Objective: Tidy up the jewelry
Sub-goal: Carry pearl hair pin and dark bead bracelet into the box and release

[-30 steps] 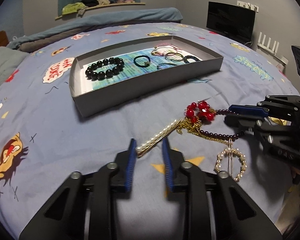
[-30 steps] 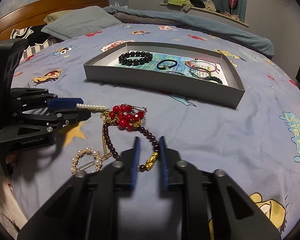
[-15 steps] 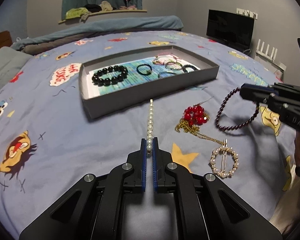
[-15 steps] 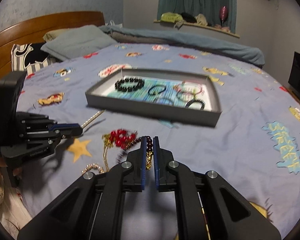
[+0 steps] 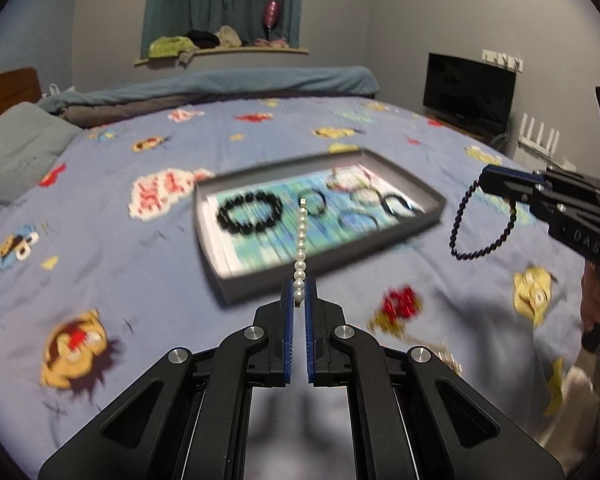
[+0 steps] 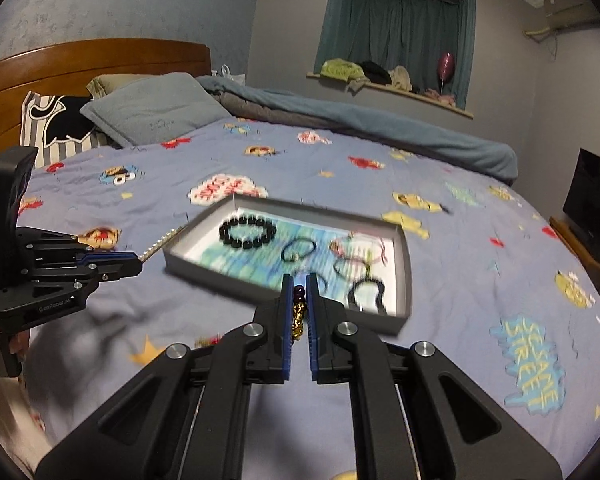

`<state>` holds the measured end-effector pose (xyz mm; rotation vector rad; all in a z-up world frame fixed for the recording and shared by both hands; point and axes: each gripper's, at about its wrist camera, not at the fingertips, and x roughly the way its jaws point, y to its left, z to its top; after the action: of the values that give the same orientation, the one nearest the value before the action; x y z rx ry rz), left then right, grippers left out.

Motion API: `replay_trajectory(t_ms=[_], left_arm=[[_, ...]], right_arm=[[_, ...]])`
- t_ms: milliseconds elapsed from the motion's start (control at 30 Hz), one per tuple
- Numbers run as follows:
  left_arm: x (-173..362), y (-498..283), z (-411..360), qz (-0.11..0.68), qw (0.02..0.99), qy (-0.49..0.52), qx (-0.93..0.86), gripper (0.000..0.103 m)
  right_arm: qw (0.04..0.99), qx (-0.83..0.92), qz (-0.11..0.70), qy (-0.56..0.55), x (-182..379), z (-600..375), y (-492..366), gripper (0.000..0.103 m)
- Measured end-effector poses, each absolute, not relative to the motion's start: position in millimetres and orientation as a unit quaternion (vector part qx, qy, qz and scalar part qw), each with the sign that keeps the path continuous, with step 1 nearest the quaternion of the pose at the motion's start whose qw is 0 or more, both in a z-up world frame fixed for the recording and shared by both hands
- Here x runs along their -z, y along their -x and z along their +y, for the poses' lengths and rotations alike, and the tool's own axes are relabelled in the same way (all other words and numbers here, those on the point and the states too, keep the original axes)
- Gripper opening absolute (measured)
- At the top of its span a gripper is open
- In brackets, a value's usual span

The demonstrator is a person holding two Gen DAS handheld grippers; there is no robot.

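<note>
My left gripper (image 5: 299, 286) is shut on a pearl hair clip (image 5: 300, 240) that sticks forward above the near wall of the grey tray (image 5: 236, 286). My right gripper (image 6: 299, 284) is shut on a dark purple bead bracelet (image 5: 482, 222) with a gold charm (image 6: 297, 320); the bracelet hangs from it at the right of the left wrist view. The tray (image 6: 406, 276) holds a black bead bracelet (image 6: 247, 233), hair ties and thin bracelets. The left gripper with the pearl clip (image 6: 160, 242) shows at the left of the right wrist view.
The tray lies on a blue cartoon-print bedsheet (image 5: 100, 240). A red bead piece with a gold chain (image 5: 400, 304) and a pearl ring clip (image 5: 448, 358) lie on the sheet at the right. Pillows (image 6: 152, 108) and a headboard are at the far end.
Both grippers closed on their items, lifted them off the sheet and rose higher, moving towards the tray. The purple bracelet now hangs free in the air.
</note>
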<state>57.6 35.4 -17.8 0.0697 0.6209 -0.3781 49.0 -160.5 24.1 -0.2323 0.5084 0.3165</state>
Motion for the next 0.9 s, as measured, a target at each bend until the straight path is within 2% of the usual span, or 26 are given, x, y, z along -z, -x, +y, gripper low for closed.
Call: replay_trajectory(t_ms=[200,400,900], left_arm=[[10.0,-97.8,37.2,0.303,0.937,-0.028,0.170,0.006],[28.9,-134.5,36.4,0.323,0.934,-0.040,0.148,0.006],[63.6,-172.8,24.7,0.415,0.884,-0.116,0.180,0.006]], right_arm=[[0.954,-0.166,0.230,0.096,-34.1,-144.0,-85.9,0.006],[0.952,-0.189,0.229,0.075,-23.3,-123.9,-127.9,0.006],[0.934,-0.171,0.314,0.022,40.5,-122.5,-186.5,0.006]])
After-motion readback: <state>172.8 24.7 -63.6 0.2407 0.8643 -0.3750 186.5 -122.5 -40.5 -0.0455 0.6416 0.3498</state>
